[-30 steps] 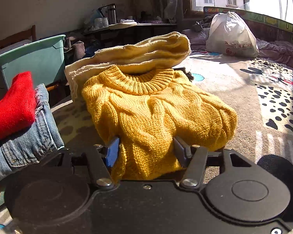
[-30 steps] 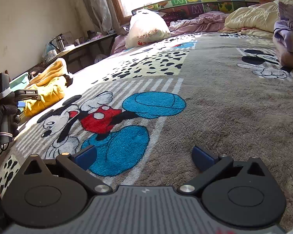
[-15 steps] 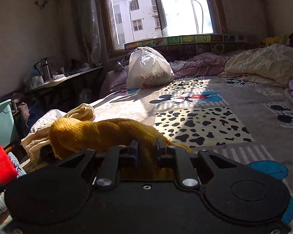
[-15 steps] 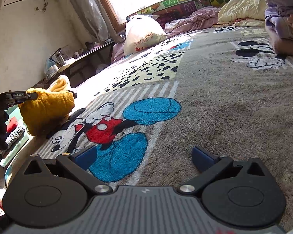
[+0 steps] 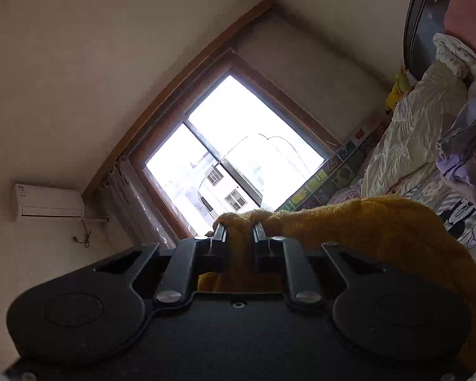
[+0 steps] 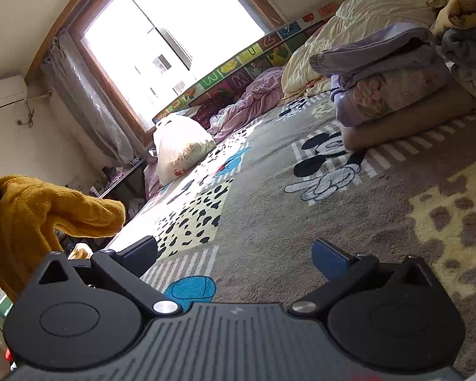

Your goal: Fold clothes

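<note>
Bed blanket [image 6: 269, 222] fills most of your right wrist view: grey plush with cartoon-mouse prints, a dalmatian-spot panel and blue patches. Nothing folded on the open middle of it.

Far right on the blanket: a stack of folded bedding [image 6: 393, 82], lilac piece on top, tan cushion underneath, cream quilt [image 6: 365, 16] behind it. Far side, under the window [image 6: 161, 41], a white plastic bag [image 6: 181, 149] sits beside a crumpled pink sheet [image 6: 247, 101]. An AC unit [image 5: 47, 204] is on the wall left of the window in your left wrist view.

The yellow knit sweater [image 5: 365, 228] is off the bed, hanging in the air from your left gripper [image 5: 239, 233]. In the left wrist view it drapes from the pads down and to the right, across the lower right of the frame. In the right wrist view the same sweater [image 6: 31, 212] hangs bunched at the far left edge, above the blanket's left side, one fold sticking out toward the right.

Left gripper: clenched on a fold of the sweater, knit pinched between both pads, fabric bulging past the tips.

Right gripper [image 6: 234, 254]: fingers spread wide, nothing between them, over the near part of the blanket, well apart from the sweater.
</note>
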A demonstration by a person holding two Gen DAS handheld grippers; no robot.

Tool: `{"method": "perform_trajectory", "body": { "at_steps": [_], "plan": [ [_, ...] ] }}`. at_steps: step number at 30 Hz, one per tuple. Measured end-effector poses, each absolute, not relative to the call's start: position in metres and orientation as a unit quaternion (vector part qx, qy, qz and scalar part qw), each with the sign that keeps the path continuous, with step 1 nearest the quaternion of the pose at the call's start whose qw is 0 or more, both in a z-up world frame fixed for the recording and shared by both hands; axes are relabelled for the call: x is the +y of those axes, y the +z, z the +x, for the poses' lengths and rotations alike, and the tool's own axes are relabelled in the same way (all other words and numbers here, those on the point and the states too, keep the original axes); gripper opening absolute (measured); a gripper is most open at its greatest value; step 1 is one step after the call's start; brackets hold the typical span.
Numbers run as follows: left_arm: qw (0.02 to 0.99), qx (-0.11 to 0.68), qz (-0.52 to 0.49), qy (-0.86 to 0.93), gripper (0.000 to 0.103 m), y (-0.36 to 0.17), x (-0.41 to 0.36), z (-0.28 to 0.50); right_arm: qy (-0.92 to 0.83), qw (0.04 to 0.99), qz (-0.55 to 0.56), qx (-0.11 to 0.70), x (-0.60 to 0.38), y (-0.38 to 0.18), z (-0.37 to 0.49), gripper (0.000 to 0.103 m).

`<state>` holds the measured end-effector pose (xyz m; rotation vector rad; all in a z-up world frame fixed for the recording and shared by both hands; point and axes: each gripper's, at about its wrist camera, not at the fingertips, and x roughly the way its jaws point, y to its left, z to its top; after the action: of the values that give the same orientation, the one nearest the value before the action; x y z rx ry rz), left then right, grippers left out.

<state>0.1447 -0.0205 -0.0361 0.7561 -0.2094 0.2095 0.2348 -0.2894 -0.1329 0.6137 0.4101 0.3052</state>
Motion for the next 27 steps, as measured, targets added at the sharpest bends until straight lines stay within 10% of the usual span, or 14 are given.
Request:
{"method": "perform_trajectory", "body": {
  "at_steps": [8, 27],
  "plan": [
    [0.898, 0.161, 0.392, -0.12, 0.012, -0.149, -0.026, 0.077, 0.148, 0.915, 0.318, 0.198, -0.318, -0.133, 0.242, 0.103],
    [0.967, 0.241, -0.062, -0.064, 0.05, -0.095, 0.05, 0.081, 0.289, 0.873, 0.284, 0.271, -0.262, -0.139, 0.238, 0.095]
  ]
}}
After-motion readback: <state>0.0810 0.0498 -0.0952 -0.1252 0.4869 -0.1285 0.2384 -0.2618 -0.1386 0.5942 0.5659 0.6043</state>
